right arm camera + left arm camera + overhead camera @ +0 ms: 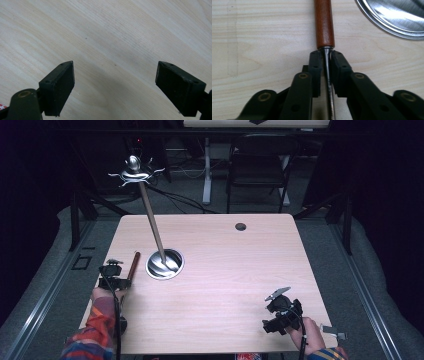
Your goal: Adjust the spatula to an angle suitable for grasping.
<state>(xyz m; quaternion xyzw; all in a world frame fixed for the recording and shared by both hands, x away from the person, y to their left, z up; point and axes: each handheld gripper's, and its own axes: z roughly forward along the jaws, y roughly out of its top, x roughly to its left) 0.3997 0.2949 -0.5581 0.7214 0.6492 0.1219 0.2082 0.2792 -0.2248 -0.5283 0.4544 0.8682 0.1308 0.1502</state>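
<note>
Left gripper (325,75) clamped on thin metal shank of wood-handled tool (324,22), lying flat on table (225,270) near 9 o'clock edge; tool's working end hidden under jaws. Right gripper (115,87) jaws wide apart over bare wood near 5 o'clock corner. Steel bowl (156,270) just right of handle holds long-handled utensil (150,215), leaning toward 11 o'clock.

Left tool (325,62) clamped; right tool (115,82) agape

The right gripper (115,87) holds its 2 jaws wide apart over the bare wooden table (105,37).
</note>
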